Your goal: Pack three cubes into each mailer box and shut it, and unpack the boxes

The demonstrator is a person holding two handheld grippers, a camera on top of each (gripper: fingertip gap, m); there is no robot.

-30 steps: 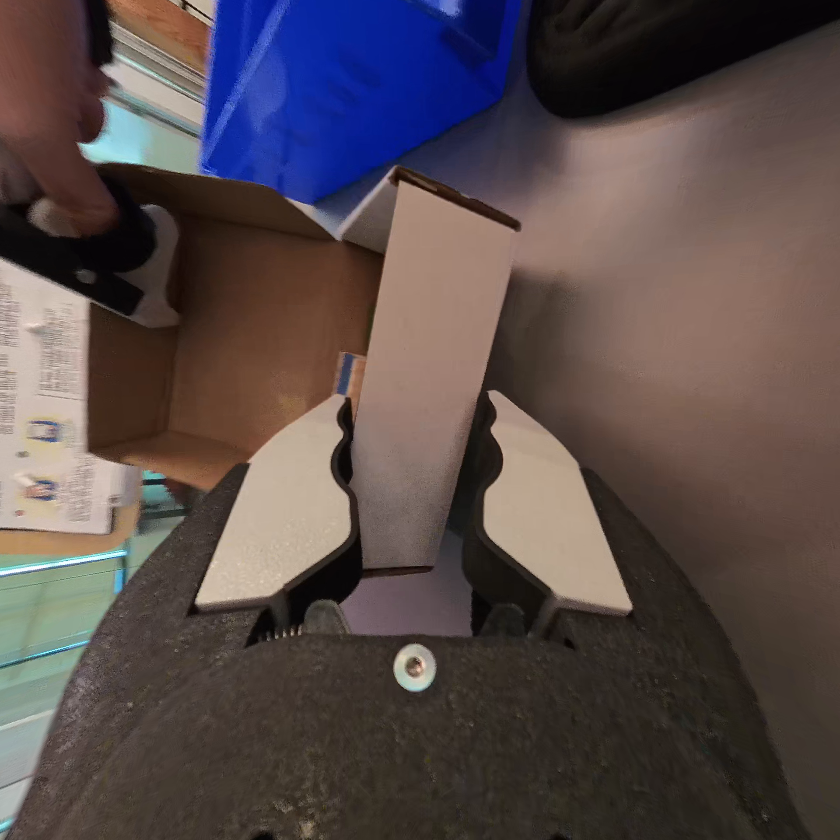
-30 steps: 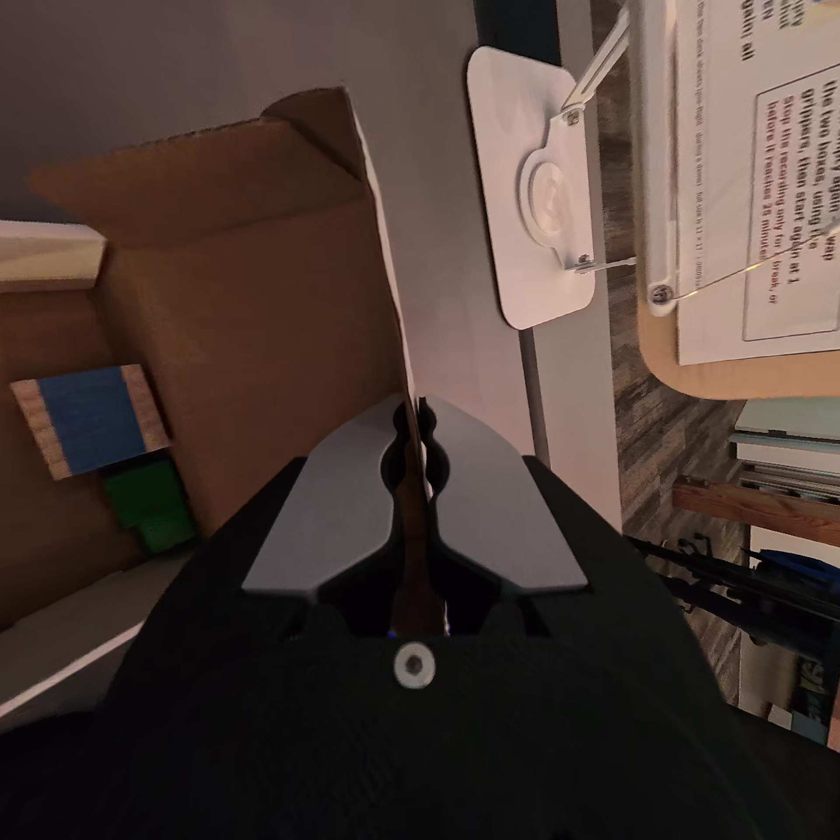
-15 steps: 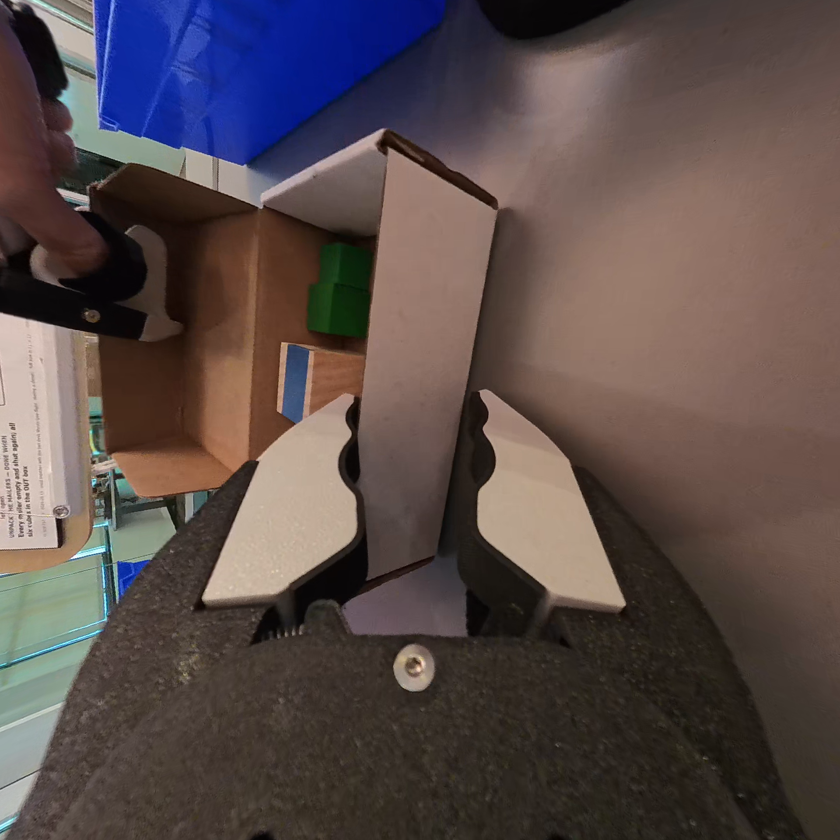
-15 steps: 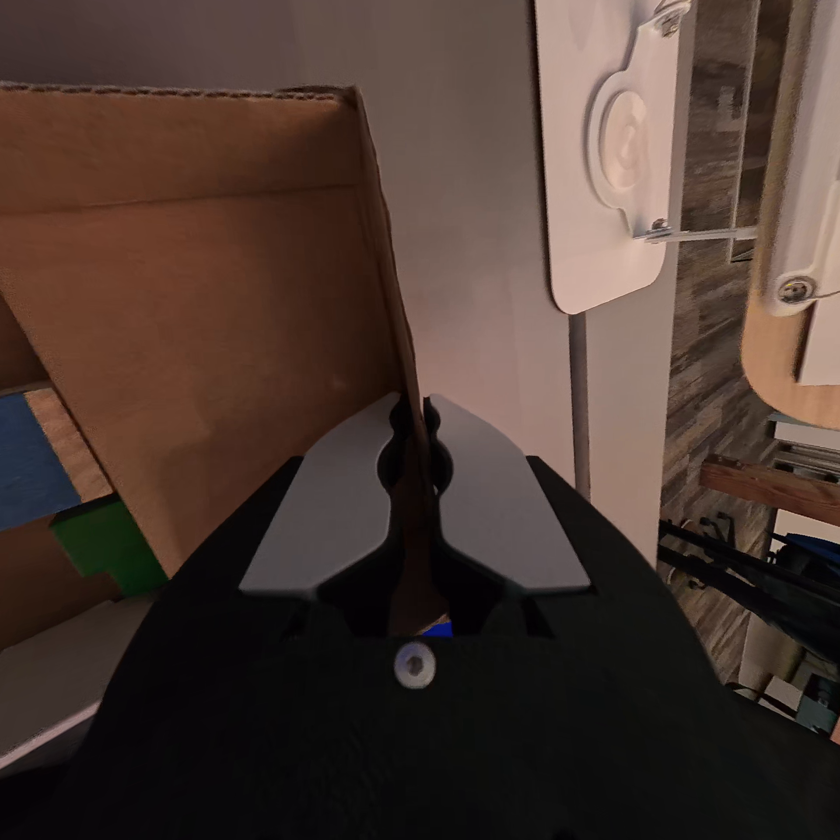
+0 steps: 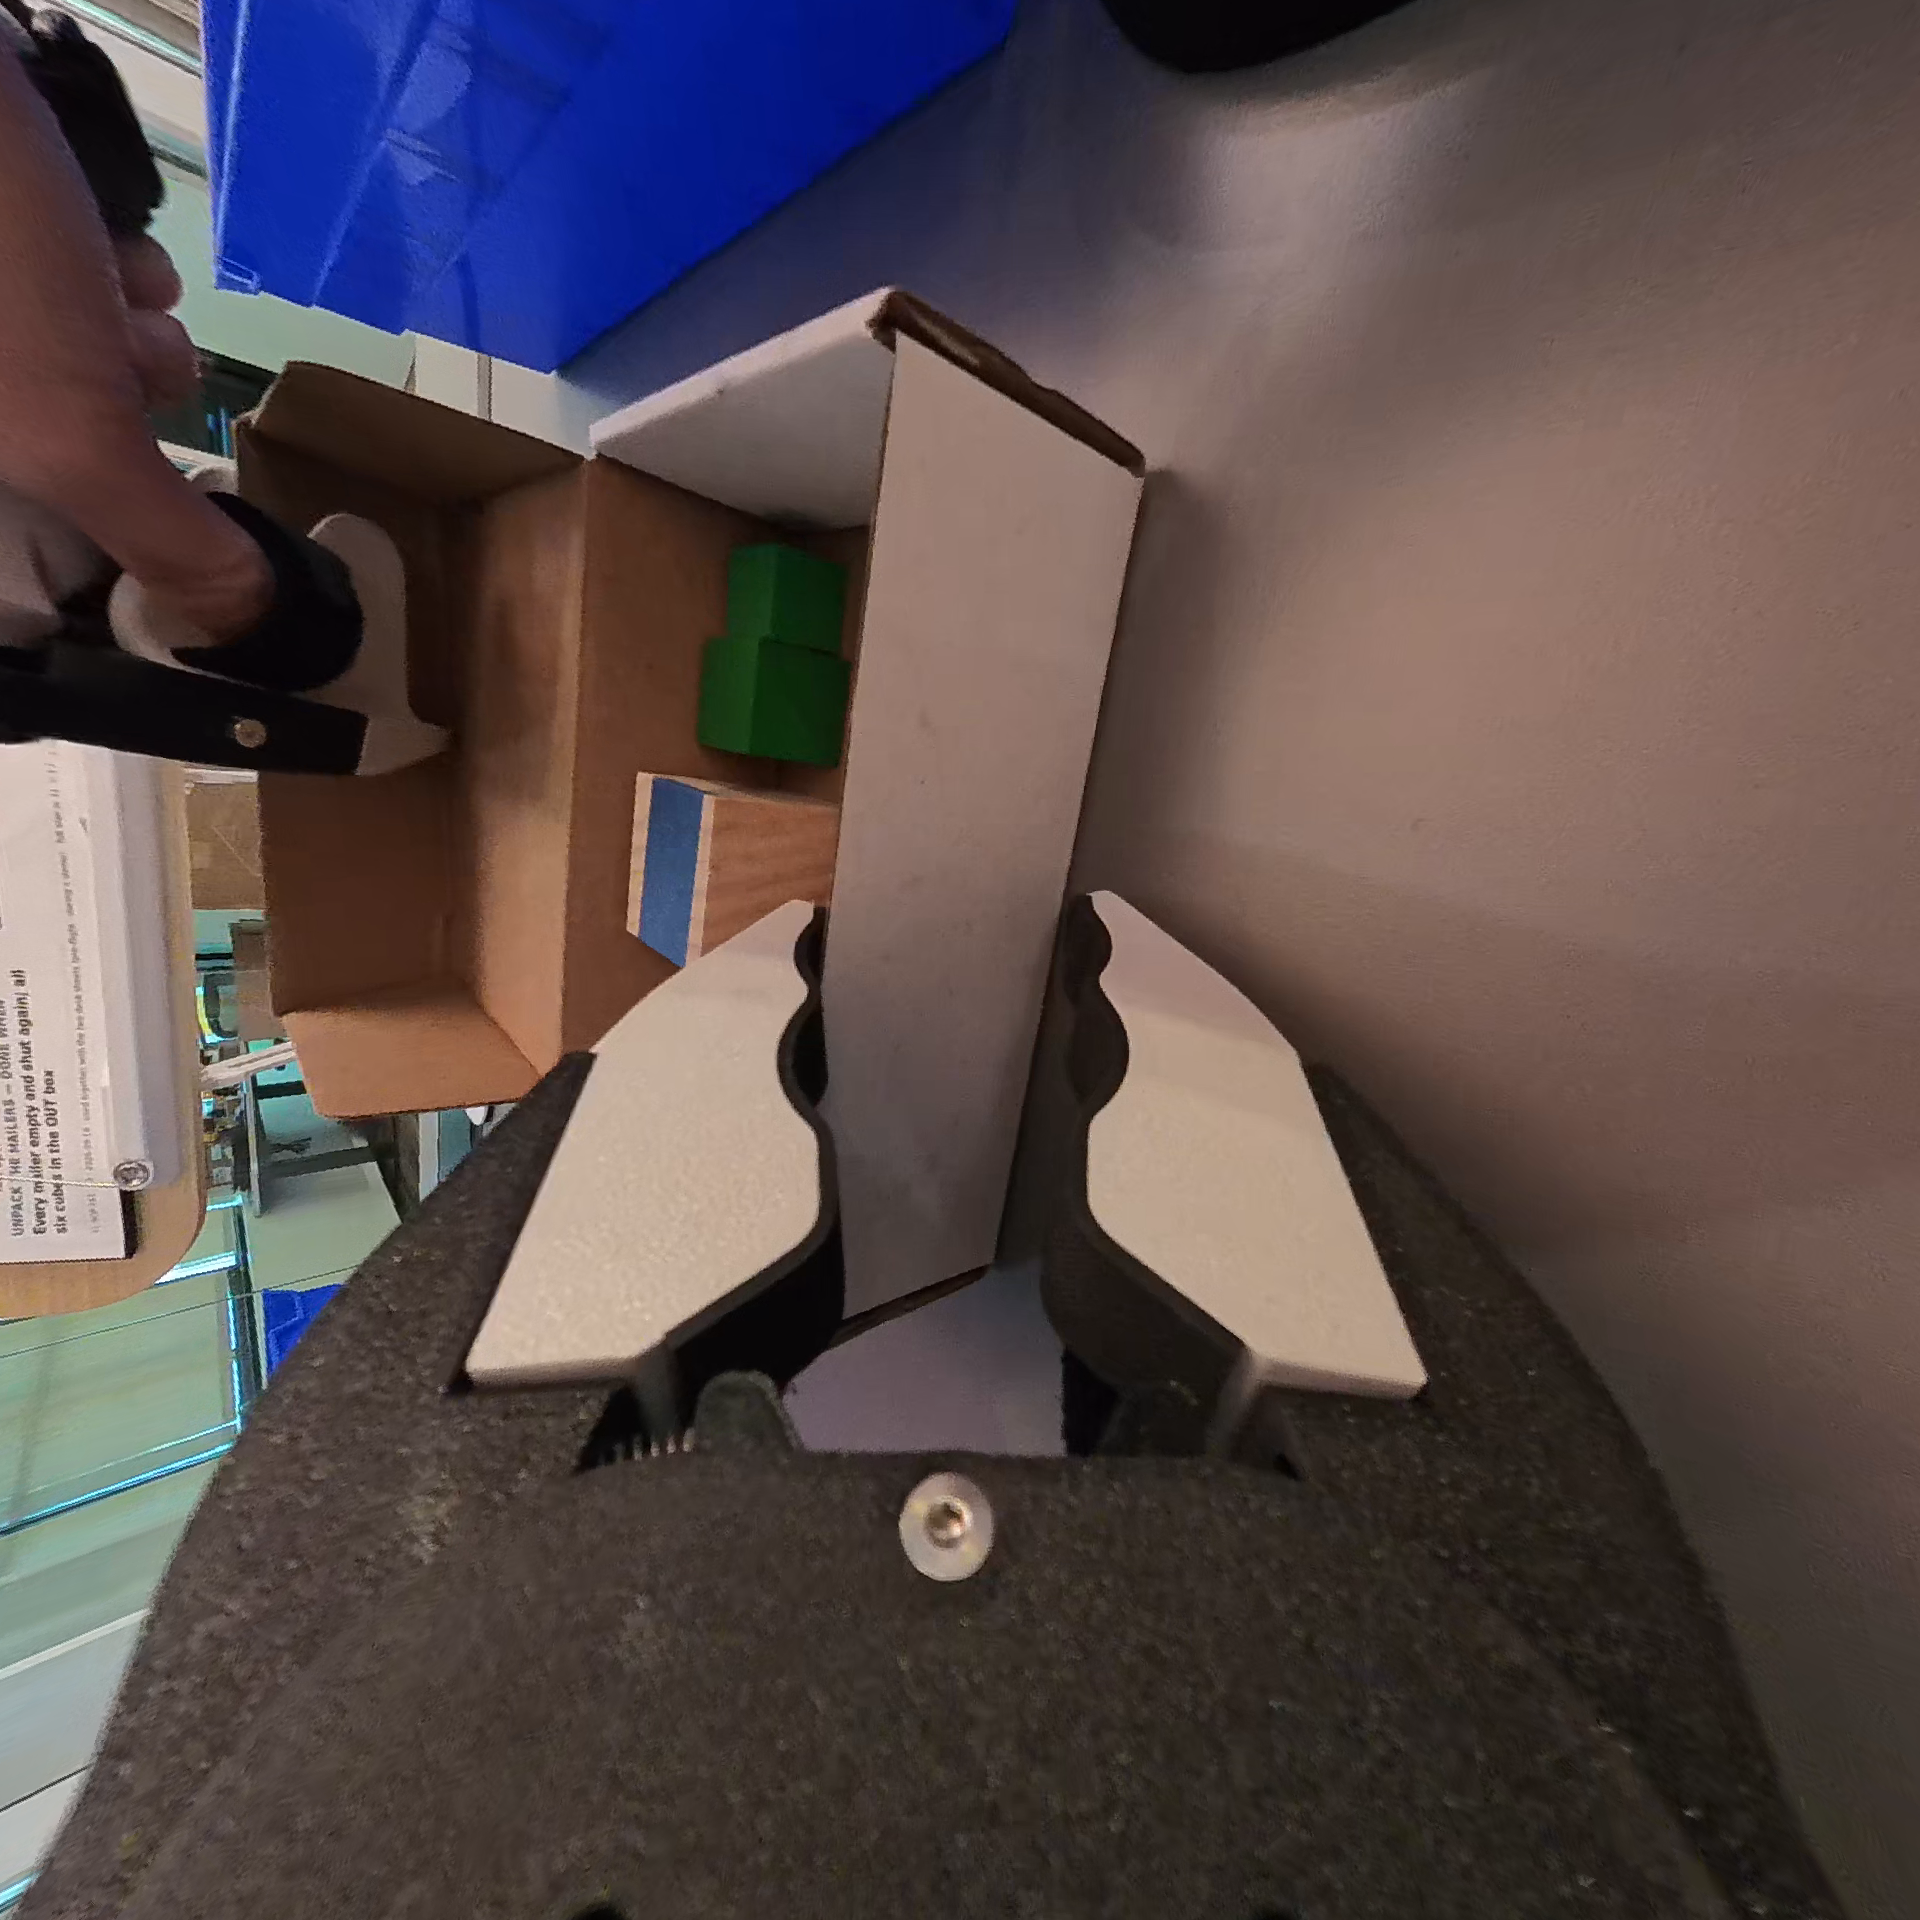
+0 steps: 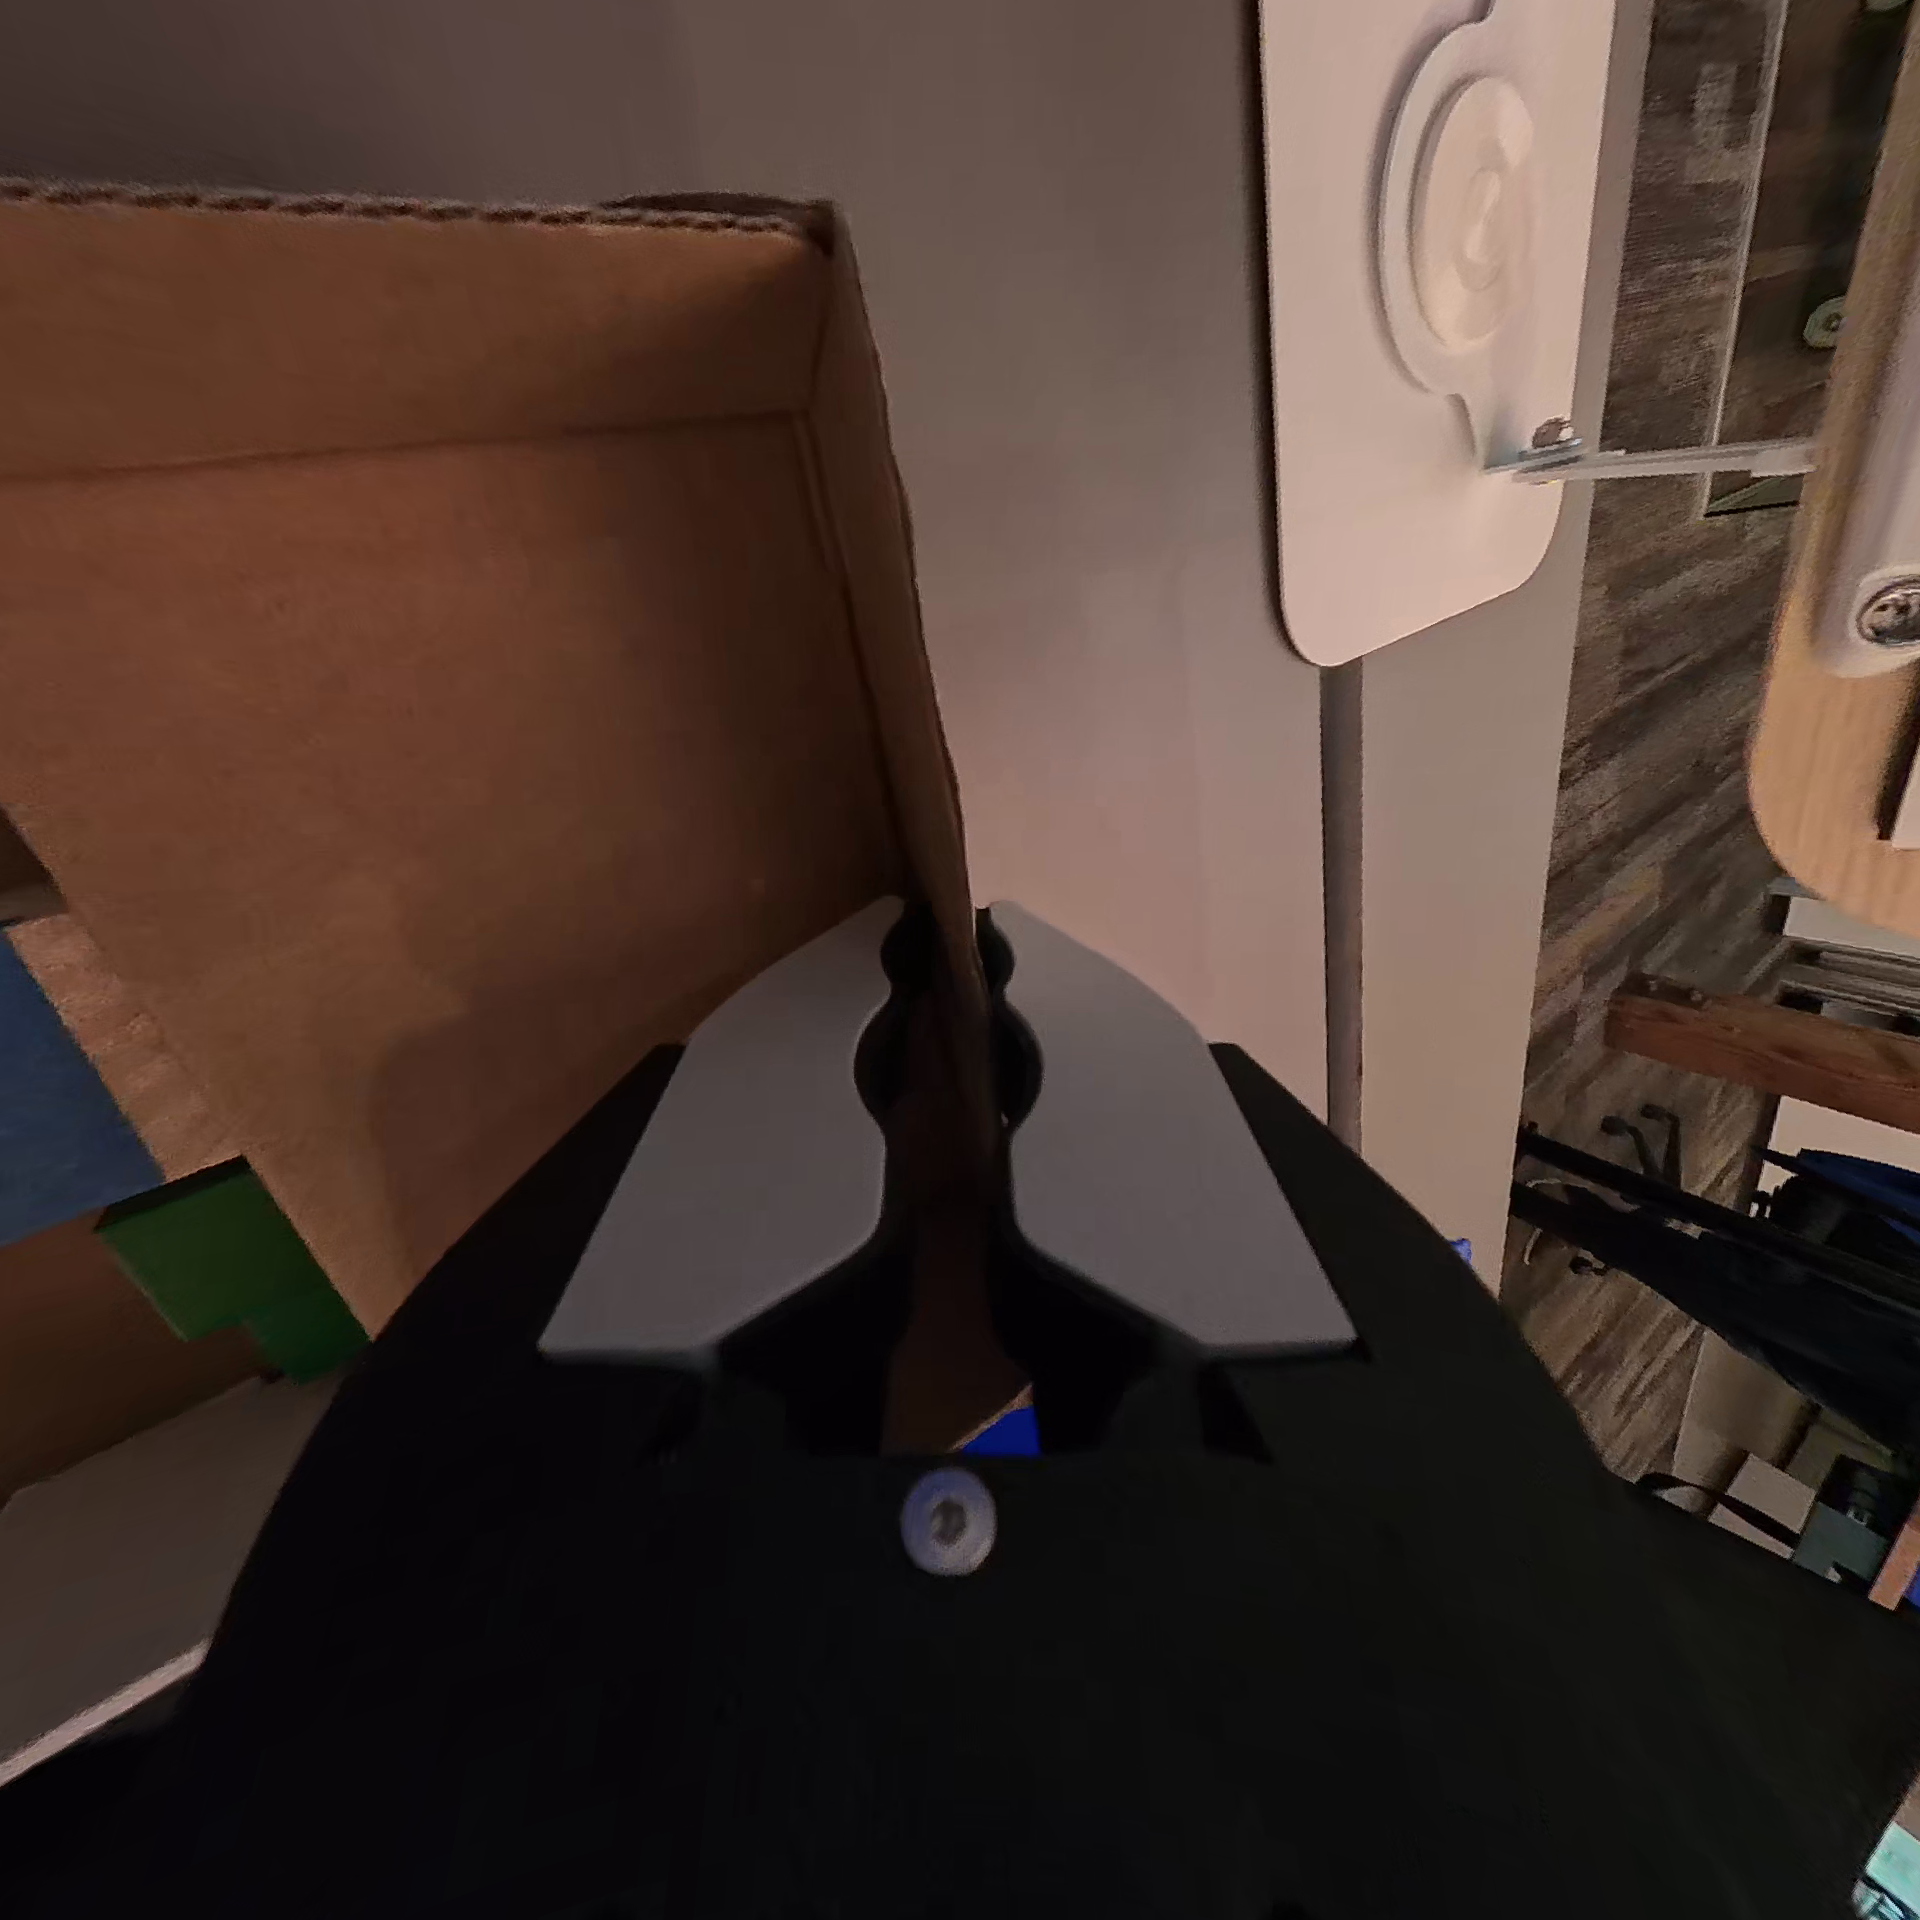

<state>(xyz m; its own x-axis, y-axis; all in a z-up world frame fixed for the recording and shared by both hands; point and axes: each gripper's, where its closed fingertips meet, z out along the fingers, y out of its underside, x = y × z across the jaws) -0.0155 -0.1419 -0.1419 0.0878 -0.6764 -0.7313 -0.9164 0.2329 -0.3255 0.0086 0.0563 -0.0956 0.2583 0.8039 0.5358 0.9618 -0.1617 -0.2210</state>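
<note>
Grey tabletop [image 5: 1507,727] is carrying an open mailer box [image 5: 520,727], white outside and brown inside, directly ahead of the left gripper [image 5: 940,1039]. That gripper is straddling the box's white front wall [image 5: 977,831]; its jaws are standing spread, the left finger [image 5: 675,1174] touching the wall, the right finger [image 5: 1226,1164] a little clear of it, so it is released rather than clamping. Just beyond the left finger, inside the box, 2 green cubes [image 5: 779,665] are lying touching each other, with 1 wooden cube with a blue face [image 5: 717,862] beside them. A blue bin [image 5: 520,156] is sitting farther ahead. The right gripper [image 6: 948,956] is clenching the raised brown lid flap [image 6: 468,644] by its edge, the flap running forward and left of the fingers. A white plate-like stand base [image 6: 1423,312] is lying ahead to its right.
</note>
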